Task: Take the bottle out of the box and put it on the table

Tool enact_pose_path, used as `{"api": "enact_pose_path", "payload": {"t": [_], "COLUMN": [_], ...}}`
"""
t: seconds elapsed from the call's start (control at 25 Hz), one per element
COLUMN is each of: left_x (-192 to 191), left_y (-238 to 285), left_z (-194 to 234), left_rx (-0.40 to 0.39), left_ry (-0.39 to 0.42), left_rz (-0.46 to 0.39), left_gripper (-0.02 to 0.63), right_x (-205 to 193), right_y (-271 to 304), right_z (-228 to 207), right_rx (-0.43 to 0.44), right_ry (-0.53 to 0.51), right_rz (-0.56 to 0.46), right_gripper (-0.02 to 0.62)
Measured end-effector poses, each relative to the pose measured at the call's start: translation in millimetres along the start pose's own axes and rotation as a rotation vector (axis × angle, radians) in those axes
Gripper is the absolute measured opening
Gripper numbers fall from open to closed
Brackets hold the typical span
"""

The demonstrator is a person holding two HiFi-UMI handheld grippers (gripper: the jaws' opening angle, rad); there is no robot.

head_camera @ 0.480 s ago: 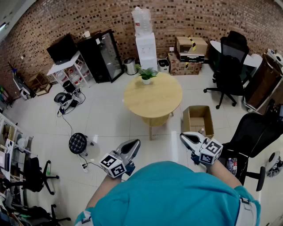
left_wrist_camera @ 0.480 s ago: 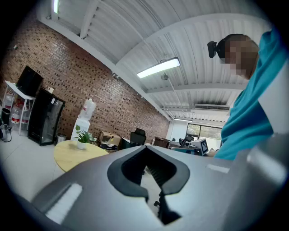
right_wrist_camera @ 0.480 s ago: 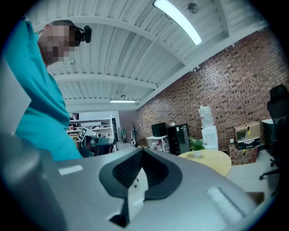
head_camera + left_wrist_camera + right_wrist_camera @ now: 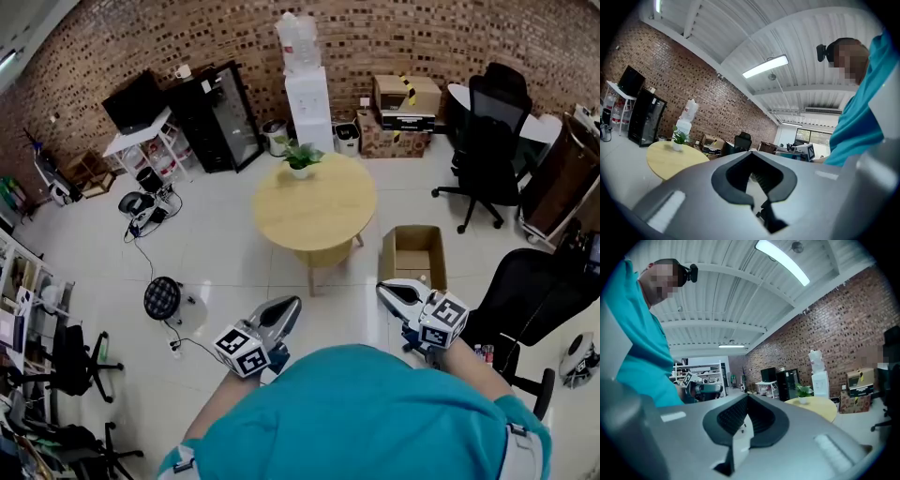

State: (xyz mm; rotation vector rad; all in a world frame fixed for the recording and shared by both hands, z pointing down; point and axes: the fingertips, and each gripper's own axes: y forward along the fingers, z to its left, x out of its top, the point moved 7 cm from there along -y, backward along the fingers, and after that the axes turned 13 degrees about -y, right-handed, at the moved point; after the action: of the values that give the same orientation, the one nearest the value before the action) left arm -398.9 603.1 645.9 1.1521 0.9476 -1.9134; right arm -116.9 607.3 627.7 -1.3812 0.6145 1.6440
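An open cardboard box (image 4: 413, 253) stands on the floor to the right of a round wooden table (image 4: 314, 214). Its inside looks brown, and I cannot make out the bottle from here. My right gripper (image 4: 382, 289) is held in front of my body, just short of the box's near edge, with its jaws together and nothing in them. My left gripper (image 4: 292, 304) hangs level with it on the left, pointing toward the table, also shut and empty. In the gripper views the left gripper (image 4: 752, 153) and right gripper (image 4: 747, 395) show closed tips.
A small potted plant (image 4: 298, 155) sits on the table's far edge. A black office chair (image 4: 530, 291) stands close on my right, and another chair (image 4: 490, 141) is farther back. A floor fan (image 4: 164, 300) with cables lies to the left. A water dispenser (image 4: 307, 98) stands by the brick wall.
The head view has shifted slightly, so the table and box sit a little further left in the picture. Both grippers keep the same pose and stay closed.
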Motion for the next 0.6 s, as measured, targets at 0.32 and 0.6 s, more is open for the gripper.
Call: {"api": "enact_pose_path", "payload": {"t": [0.32, 0.6], "left_x": [-15.7, 33.9], "left_y": [47.0, 45.9], "left_z": [8.9, 96.5], "left_rx": [0.013, -0.026], "left_ry": [-0.039, -0.075], "left_rz": [0.037, 0.018], "left_gripper": [0.000, 0.000], "right_x": [-23.7, -25.5], "right_y": [-18.5, 61.6], "right_z": [-42.9, -75.0], "right_rx": [-0.006, -0.037], "right_ry": [0.043, 0.037], "right_rz": [0.009, 0.054], "right_gripper": [0.002, 0.002]}}
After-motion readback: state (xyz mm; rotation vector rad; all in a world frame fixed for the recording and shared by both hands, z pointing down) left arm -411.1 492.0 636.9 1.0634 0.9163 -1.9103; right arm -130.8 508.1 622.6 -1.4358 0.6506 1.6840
